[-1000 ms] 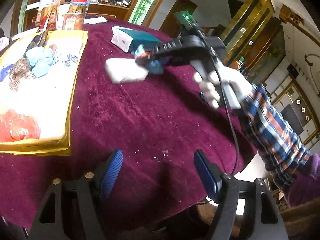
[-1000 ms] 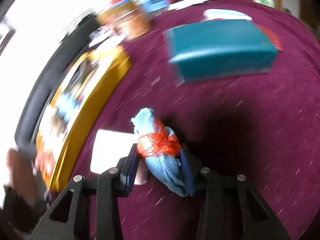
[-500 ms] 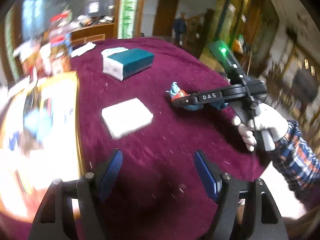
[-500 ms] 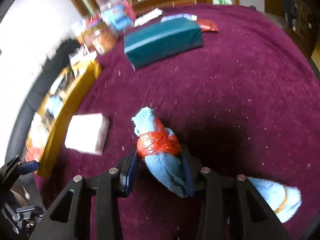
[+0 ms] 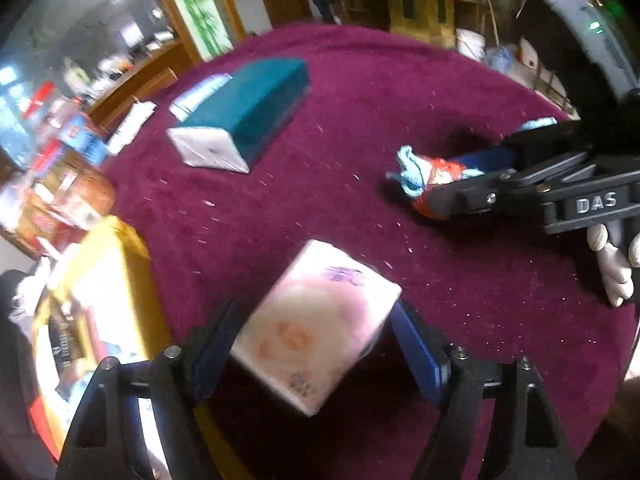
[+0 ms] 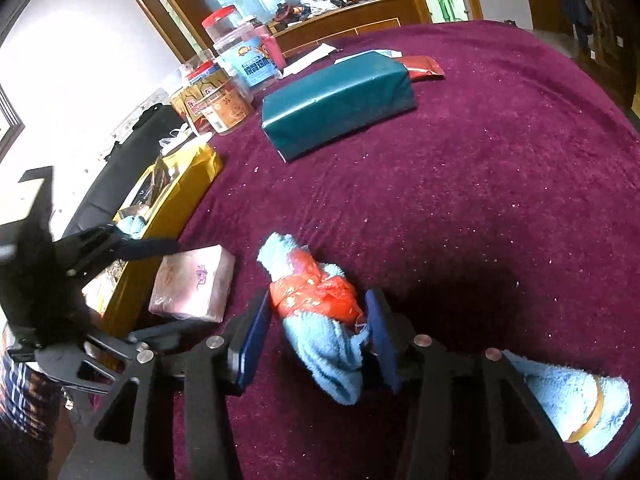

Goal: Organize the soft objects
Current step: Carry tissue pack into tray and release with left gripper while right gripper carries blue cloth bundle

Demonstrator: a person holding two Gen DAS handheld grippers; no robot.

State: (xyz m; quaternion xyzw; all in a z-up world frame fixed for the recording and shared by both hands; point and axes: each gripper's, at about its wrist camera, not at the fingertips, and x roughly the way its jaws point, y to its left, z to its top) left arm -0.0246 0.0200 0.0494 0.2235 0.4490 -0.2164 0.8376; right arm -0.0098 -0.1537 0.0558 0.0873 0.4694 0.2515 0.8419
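A white-pink tissue pack point(image 5: 316, 332) lies on the maroon tablecloth, between the open fingers of my left gripper point(image 5: 316, 344); whether the pads touch it I cannot tell. It also shows in the right wrist view point(image 6: 194, 284). A rolled light-blue towel with a red band point(image 6: 320, 312) sits between the fingers of my right gripper point(image 6: 316, 332), which have spread apart around it. It also shows in the left wrist view point(image 5: 428, 176). A second blue towel roll point(image 6: 576, 404) lies at the lower right.
A yellow-rimmed tray point(image 6: 176, 200) with soft items stands at the table's left. A teal box point(image 6: 340, 100) lies mid-table, with snack jars point(image 6: 224, 100) and a red packet point(image 6: 424, 68) behind it. The table edge curves around the right.
My left gripper moved forward until the tissue pack lies between its fingers. My right gripper's jaws spread apart around the red-banded towel roll, which stayed in place on the cloth.
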